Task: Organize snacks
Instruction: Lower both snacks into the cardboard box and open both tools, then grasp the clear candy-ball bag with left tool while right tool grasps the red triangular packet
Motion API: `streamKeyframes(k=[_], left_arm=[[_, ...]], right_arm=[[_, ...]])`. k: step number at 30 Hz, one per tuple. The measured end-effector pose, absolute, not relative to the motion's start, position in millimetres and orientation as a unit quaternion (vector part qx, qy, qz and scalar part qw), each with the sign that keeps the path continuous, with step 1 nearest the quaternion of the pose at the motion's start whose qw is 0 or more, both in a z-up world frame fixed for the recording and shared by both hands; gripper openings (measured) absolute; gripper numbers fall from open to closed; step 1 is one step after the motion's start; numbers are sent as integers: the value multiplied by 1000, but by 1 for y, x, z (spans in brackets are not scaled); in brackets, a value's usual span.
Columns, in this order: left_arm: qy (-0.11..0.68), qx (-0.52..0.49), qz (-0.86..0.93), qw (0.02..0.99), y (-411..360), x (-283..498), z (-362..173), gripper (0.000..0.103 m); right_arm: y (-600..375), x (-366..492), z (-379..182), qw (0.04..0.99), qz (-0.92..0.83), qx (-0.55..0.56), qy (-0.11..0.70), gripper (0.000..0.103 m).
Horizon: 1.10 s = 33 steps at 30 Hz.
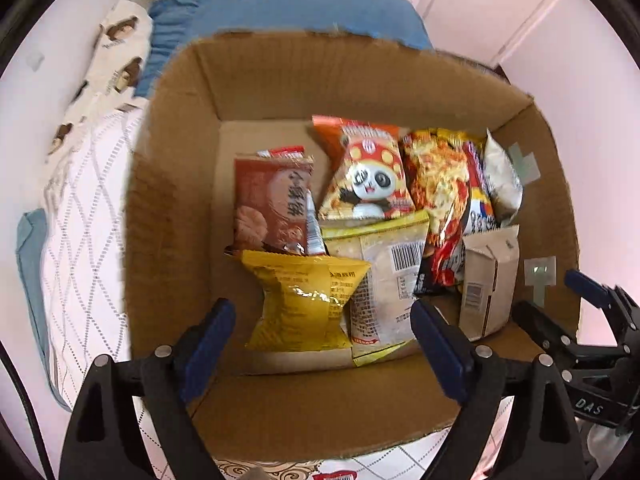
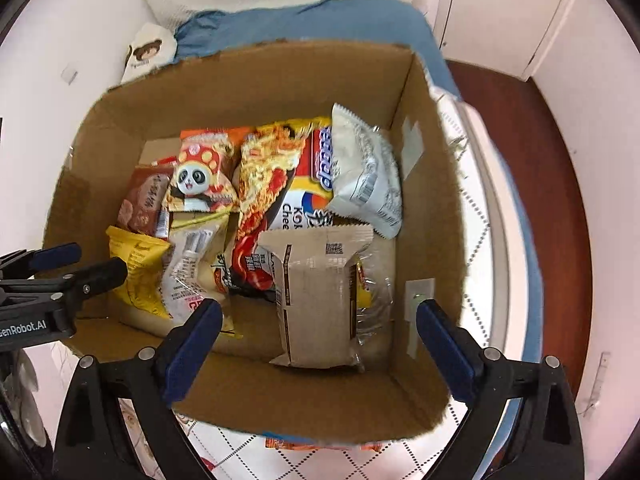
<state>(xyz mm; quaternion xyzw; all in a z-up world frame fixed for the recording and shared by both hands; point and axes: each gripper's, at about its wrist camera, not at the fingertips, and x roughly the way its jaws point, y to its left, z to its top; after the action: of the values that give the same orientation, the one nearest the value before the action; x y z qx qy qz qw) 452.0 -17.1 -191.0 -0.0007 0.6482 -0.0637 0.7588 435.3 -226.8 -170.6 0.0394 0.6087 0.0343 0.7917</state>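
A cardboard box holds several snack packets. My left gripper is open over the box, and a yellow packet lies loose between its blue pads without touching them. My right gripper is open too, above a beige packet that lies free on the box floor. Behind these lie a panda packet, a brown biscuit packet, a red-yellow noodle packet and a white packet. Each gripper shows at the edge of the other's view.
The box stands on a bed with a white quilted cover and a blue pillow behind it. Dark wooden floor runs along the right. Another snack packet peeks out below the box's near wall.
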Motion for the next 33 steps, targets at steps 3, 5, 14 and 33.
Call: streamKeyframes(k=[3, 5, 14, 33], left_arm=[[621, -5, -53, 782, -14, 438, -174, 89], [606, -8, -49, 794, -10, 425, -164, 89], [532, -3, -42, 846, 1, 377, -109, 89], [517, -21, -51, 854, 22, 279, -96, 89]], right_arm=[[-224, 424, -154, 806, 28, 33, 591, 100], [-221, 416, -141, 818, 23, 24, 575, 100], [-207, 369, -88, 859, 21, 12, 512, 100], [-199, 263, -101, 844, 35, 58, 532, 102]])
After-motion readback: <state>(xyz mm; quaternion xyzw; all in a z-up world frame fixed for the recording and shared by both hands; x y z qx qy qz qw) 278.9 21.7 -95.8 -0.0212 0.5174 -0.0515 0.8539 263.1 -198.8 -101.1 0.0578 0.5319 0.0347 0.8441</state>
